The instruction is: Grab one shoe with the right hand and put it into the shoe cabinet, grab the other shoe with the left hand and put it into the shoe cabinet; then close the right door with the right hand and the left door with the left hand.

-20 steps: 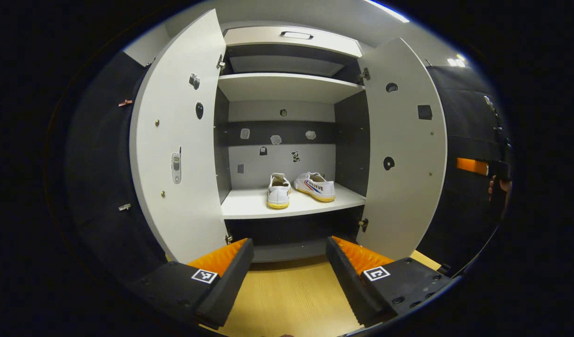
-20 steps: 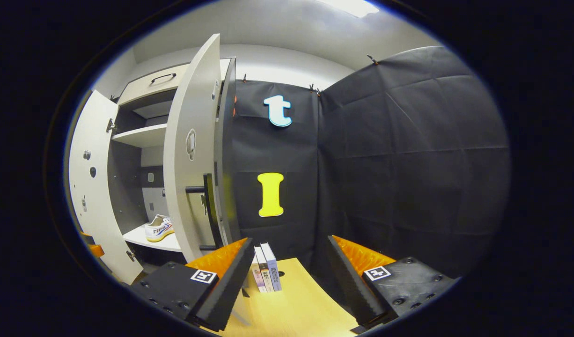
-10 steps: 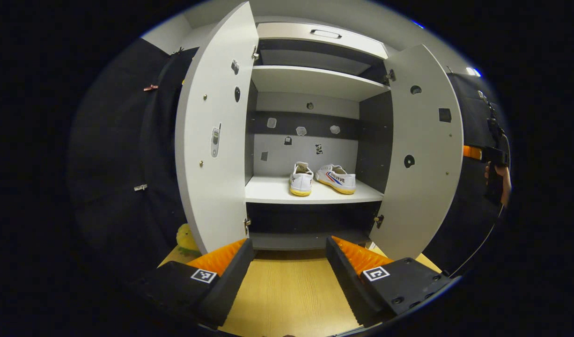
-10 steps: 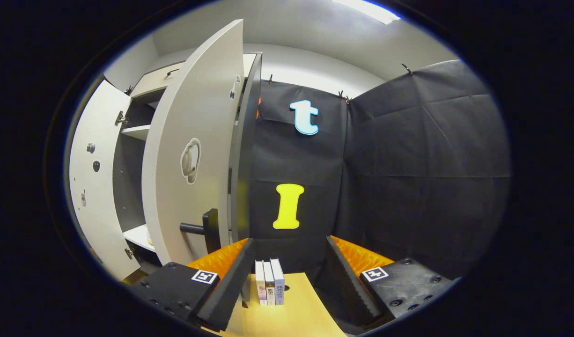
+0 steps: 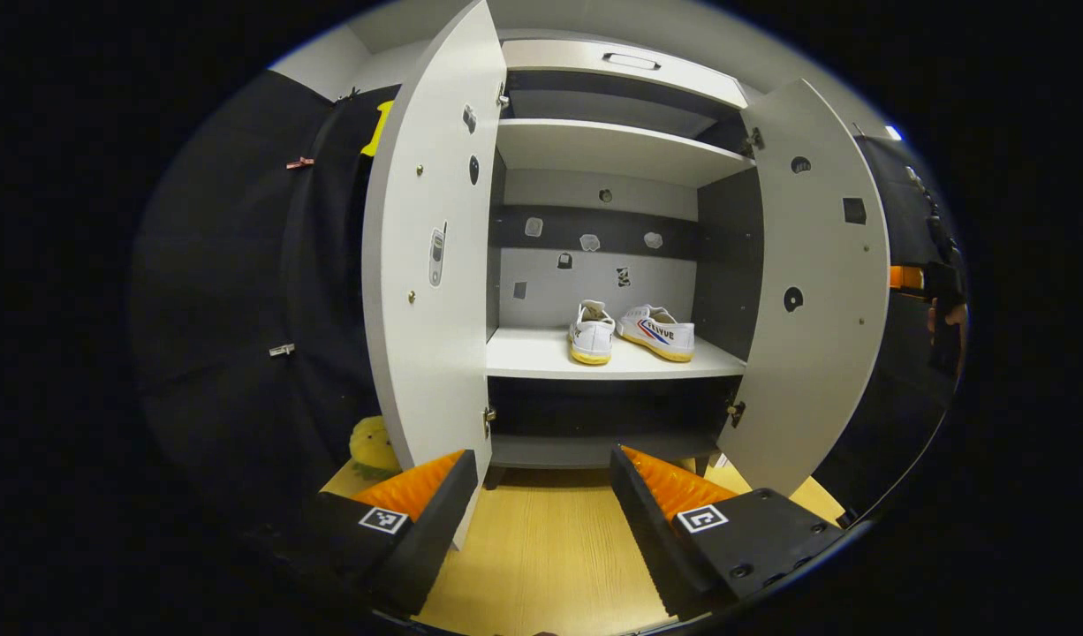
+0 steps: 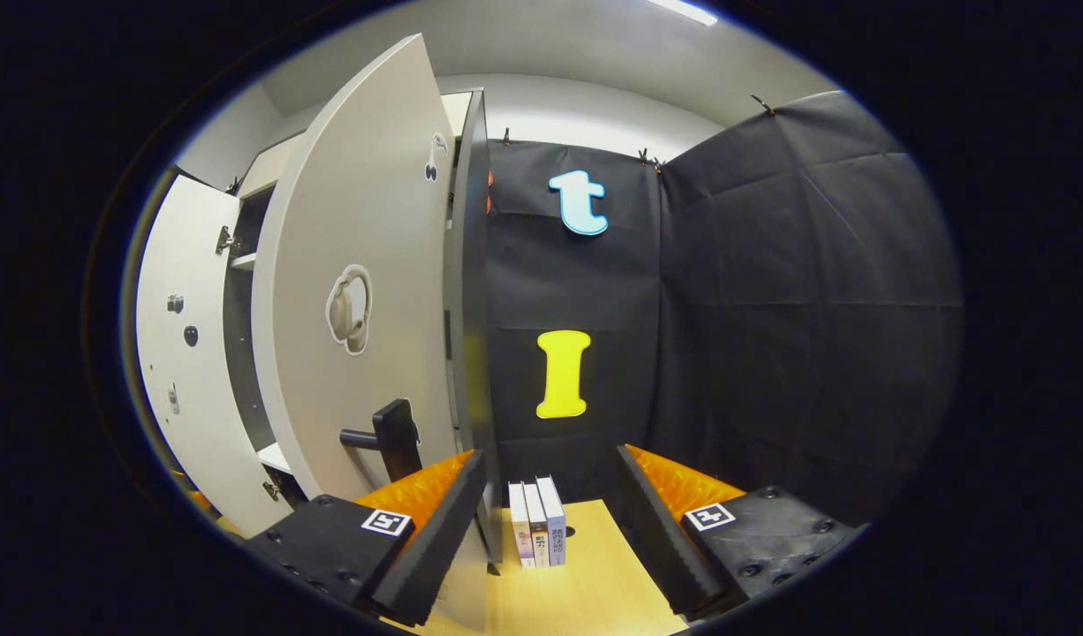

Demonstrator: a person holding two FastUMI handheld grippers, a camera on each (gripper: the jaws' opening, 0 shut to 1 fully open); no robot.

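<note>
1. While both white sneakers (image 5: pixel 630 330) sit side by side on the cabinet's middle shelf (image 5: pixel 541 358), toward its right end, the loading part of the task reads as done; the step in hand is judged to be closing the right door (image 6: pixel 356 291).
2. Right gripper (image 6: pixel 546 521): jaws spread wide, holding nothing, placed at the outer face of the right door close to its free edge, with the dark door handle (image 6: pixel 387 437) just beside its left finger.
3. Left gripper (image 5: pixel 541 521): jaws likewise apart and empty, low over the wooden floor (image 5: pixel 541 565) in front of the shoe cabinet (image 5: pixel 612 150), close to the lower corner of the left door (image 5: pixel 431 265).
4. Door state: both doors stand open, about square to the cabinet front.
5. Method, right door: push flat on the outer face near the free edge or handle, far from the hinges, and follow the swing in an arc instead of a straight shove.
6. Hazard: three upright books (image 6: pixel 537 534) stand on the floor between the right fingers; they appear to lie outside the door's swing.
7. Method, left door: hold the left gripper back until the right door is seated, then push likewise.
</note>
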